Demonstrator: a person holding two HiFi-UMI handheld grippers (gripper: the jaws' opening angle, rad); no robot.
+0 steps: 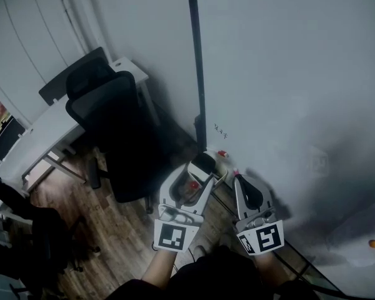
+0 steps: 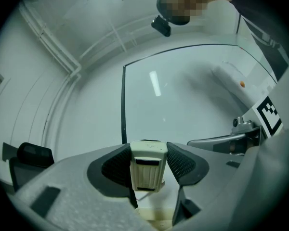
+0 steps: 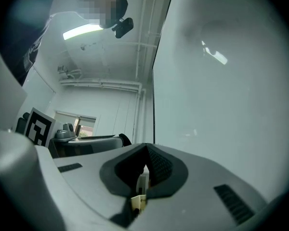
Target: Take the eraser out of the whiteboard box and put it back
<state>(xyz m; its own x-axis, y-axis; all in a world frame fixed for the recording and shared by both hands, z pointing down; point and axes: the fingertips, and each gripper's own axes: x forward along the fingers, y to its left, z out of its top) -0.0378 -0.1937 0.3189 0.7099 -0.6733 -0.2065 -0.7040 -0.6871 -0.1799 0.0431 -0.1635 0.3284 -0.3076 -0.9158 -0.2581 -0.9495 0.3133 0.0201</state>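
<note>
Left gripper (image 2: 148, 163): jaws wide apart, clamped on the eraser (image 2: 147, 173). Both ribbed pads press on its long sides, and it stands upright with the cream back facing my camera. The grip sits square with no visible tilt, and the eraser is held up in front of the whiteboard (image 2: 192, 100), clear of everything.

Right gripper (image 3: 144, 171): jaws closed tip to tip, holding nothing. It idles just right of the left one, near the whiteboard face.

The whiteboard box (image 1: 220, 177) is at the foot of the whiteboard, just beyond and below my left jaws. In the left gripper view only a cream sliver shows at the bottom edge. I can't read its inside from here.

My judgement is that the take-out half is done and the put-back is next. Notes for doing that cleanly:
- Tip the left gripper down first so the box opening is in view before descending.
- Line the eraser's long axis up with the box and keep it parallel to the whiteboard.
- Go in slowly, watching for the red-capped thing (image 1: 222, 154) by the box.
- Only spread the jaws once the eraser is seated, then withdraw straight.
- Keep the right gripper out of the path.
</note>
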